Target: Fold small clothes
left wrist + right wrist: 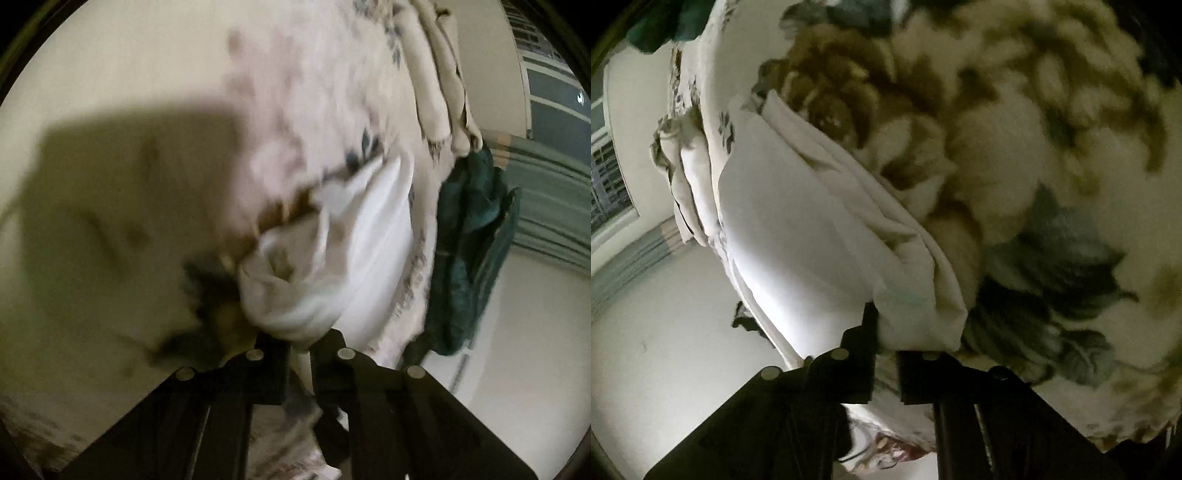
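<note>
1. Left hand-held gripper (300, 341) sits at the bottom centre of the left wrist view, its two black fingers pinched together on a bunched corner of the white garment (332, 258).
2. From that pinch the white garment rises toward the middle of the frame, gathered into folds near the fingers and spreading into a smoother panel to the right.
3. Right hand-held gripper (886, 332) is at the bottom centre of the right wrist view, with its fingers closed on a folded edge of the same white garment (812, 236).
4. In the right wrist view the white garment stretches from the fingers toward the upper left, with layered creases along its right side.
5. Behind the garment lies a floral bedspread (1052, 147) with brown blossoms and grey-green leaves, filling the right half of the right wrist view; in the left wrist view it (314, 92) is blurred.
6. A dark green cloth (469, 258) hangs at the right of the left wrist view, just beside the bedspread's edge.
7. Cream folded fabric (439, 74) lies at the upper right of that view.
8. A window (605, 184) shows at the left edge of the right wrist view.
</note>
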Demonstrator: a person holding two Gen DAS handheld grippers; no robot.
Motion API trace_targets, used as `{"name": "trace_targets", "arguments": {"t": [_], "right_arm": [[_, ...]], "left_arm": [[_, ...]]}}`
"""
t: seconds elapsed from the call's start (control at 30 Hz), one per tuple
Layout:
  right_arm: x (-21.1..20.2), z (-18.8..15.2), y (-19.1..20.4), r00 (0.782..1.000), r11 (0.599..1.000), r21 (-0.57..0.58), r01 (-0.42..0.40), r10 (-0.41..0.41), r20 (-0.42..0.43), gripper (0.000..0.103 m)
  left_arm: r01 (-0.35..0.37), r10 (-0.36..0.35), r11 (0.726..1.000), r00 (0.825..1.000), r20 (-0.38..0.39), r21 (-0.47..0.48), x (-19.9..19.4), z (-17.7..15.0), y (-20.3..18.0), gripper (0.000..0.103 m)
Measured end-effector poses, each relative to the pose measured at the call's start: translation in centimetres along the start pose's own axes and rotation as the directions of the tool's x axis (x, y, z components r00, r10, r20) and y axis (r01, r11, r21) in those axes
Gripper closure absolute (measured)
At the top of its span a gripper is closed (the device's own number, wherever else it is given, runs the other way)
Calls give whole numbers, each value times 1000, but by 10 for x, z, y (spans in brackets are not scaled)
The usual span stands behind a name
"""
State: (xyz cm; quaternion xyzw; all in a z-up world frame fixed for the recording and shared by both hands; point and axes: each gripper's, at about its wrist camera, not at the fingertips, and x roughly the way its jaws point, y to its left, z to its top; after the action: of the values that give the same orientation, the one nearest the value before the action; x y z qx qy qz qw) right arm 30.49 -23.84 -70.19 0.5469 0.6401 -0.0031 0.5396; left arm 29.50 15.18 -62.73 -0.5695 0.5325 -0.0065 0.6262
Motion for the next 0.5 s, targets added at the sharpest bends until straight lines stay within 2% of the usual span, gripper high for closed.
{"name": "trace_targets", "arguments": {"t": [0.03,0.2,0.3,0.37,0.4,0.43,0.47,0.5], "right_arm": [[-1,-3,4,1000,1000,-19,11,-11,1,96],[2,-17,11,999,998,-45,50,-49,8,97],[-7,-10,8,997,997,-32,75,-74,37,97],[-10,-5,13,996,991,-98,88,-88,1,96],[-10,-5,18,994,985,-138,108,-111,-18,92],[-10,-6,23,990,977,-171,125,-133,-35,81],[-9,-7,28,986,969,-204,141,-155,-54,64],[-11,-8,31,985,963,-227,144,-162,-63,56]], "left_arm": [[11,-11,1000,1000,3,3,-2,4,-1,96],[-33,32,999,999,40,21,-19,26,2,96],[-68,64,998,985,158,18,-53,38,13,96],[-58,55,998,982,180,14,-70,48,20,95],[-55,50,998,984,170,20,-73,50,22,90],[-59,53,997,988,144,41,-72,49,20,83],[-61,53,996,992,117,69,-68,47,16,60],[-67,58,993,995,86,100,-62,45,11,42]]}}
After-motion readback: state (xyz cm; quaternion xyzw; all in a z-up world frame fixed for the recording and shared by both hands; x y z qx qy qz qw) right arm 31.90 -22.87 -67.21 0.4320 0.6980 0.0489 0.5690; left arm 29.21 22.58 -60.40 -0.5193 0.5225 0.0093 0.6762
